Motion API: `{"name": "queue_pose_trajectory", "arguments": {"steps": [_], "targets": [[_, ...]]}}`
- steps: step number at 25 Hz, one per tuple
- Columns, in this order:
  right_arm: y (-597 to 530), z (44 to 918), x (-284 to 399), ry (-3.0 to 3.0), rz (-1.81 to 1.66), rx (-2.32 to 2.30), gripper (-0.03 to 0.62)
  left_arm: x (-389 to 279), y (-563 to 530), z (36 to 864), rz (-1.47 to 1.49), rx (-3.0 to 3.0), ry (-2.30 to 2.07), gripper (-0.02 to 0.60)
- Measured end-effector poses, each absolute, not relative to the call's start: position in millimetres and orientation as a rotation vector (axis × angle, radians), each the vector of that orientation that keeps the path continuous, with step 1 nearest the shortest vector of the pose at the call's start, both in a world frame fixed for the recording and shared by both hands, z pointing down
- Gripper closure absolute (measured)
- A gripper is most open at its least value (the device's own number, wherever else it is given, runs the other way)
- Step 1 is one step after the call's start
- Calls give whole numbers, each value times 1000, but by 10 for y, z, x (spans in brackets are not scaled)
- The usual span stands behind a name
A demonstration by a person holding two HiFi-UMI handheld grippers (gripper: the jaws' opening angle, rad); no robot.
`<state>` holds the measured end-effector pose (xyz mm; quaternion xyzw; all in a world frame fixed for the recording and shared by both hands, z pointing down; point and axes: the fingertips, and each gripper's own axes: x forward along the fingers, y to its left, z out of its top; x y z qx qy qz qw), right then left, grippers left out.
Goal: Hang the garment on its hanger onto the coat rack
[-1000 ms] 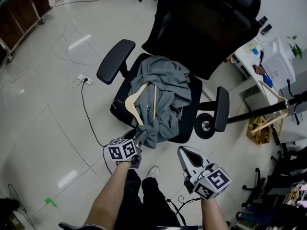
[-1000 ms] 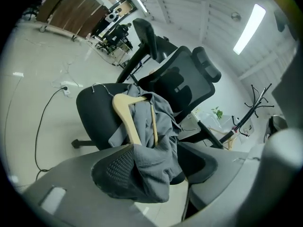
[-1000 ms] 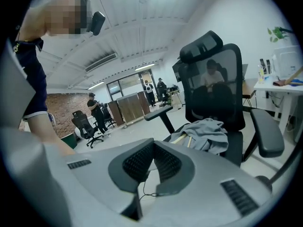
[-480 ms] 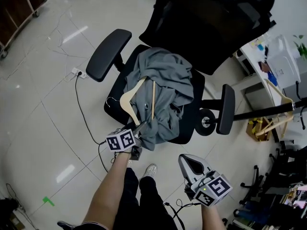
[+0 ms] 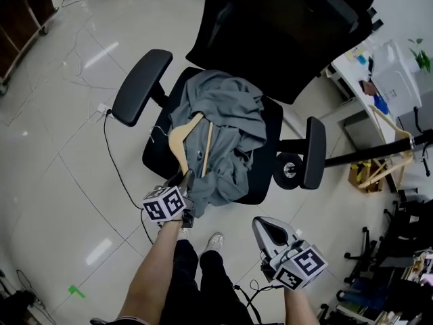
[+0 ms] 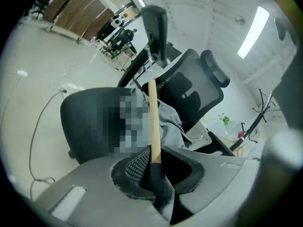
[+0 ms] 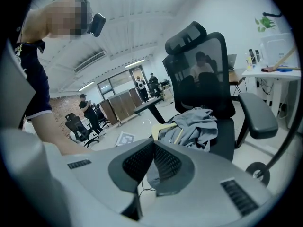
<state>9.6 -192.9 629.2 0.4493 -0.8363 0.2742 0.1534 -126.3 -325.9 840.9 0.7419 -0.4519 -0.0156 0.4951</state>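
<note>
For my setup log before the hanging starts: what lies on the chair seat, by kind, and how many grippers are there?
grey garment: 1
wooden hanger: 1
grippers: 2 (left gripper, whose fingers have just been closing, with the hanger's end between them; right gripper, shut and empty)
Total: 4

Grey garment [image 5: 230, 124], pale wooden hanger [image 5: 174, 141], black chair [image 5: 270, 26], glossy off-white tiled floor [image 5: 54, 161]. Left hand-held gripper [image 5: 185, 180] and right hand-held gripper [image 5: 261, 223]: light grey, with black-and-white square-marker cubes.
</note>
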Motion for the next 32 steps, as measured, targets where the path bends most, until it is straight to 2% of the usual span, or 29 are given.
{"name": "queue_pose_trajectory", "arguments": {"steps": [6, 12, 32], "targets": [[-1970, 6117, 124, -2444, 771, 1314, 594, -1298, -3351, 7988, 269, 2060, -1207, 518], [-1968, 5896, 238, -2479, 739, 1351, 594, -1311, -3466, 7506, 434, 2213, -1285, 518], [-1874, 5043, 571, -2591, 555, 1471, 594, -1229, -3574, 5401, 515, 2576, -1347, 520]]}}
